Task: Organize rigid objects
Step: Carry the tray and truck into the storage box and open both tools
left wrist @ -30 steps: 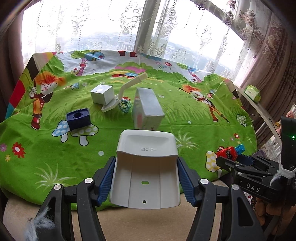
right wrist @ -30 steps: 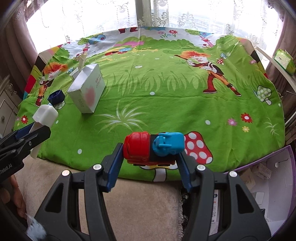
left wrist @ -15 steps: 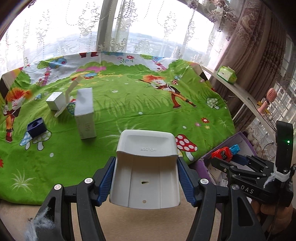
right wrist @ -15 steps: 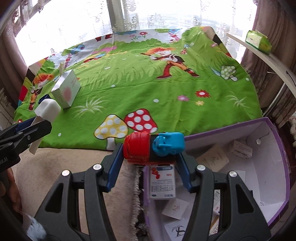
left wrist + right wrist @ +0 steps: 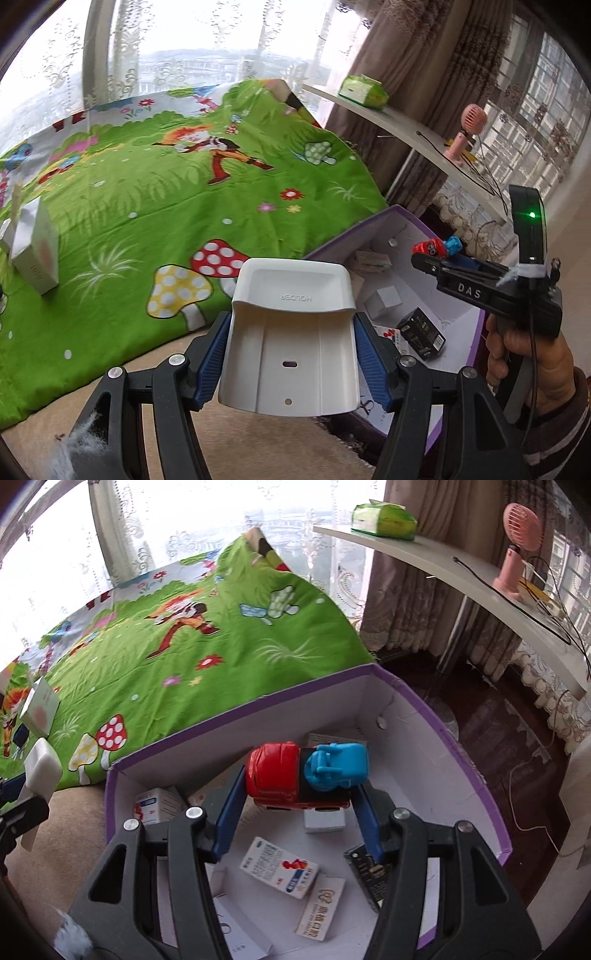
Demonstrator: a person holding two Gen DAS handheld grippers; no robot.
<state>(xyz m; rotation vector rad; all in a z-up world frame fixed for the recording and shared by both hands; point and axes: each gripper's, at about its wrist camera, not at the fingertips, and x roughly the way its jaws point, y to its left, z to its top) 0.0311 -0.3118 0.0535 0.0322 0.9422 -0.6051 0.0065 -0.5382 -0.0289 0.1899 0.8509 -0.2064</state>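
Note:
My left gripper (image 5: pixel 291 354) is shut on a white plastic holder (image 5: pixel 291 339), held over the bed's front edge beside the purple box (image 5: pixel 384 218). My right gripper (image 5: pixel 301 801) is shut on a red and blue toy truck (image 5: pixel 306 775), held above the open purple box (image 5: pixel 476 775). The truck also shows in the left wrist view (image 5: pixel 437 246). The holder shows at the left edge of the right wrist view (image 5: pixel 40 771).
The box holds several small cartons, among them a white medicine carton (image 5: pixel 279 867) and a black box (image 5: pixel 421 332). A white carton (image 5: pixel 35 254) stands on the green cartoon bedspread (image 5: pixel 184 192). A curved shelf (image 5: pixel 461 572) carries a pink fan (image 5: pixel 517 550) and a green tissue pack (image 5: pixel 384 517).
Both grippers have swung right, from facing the bedspread to the purple box. The truck now hangs over the box's inside; the holder has come beside the box.

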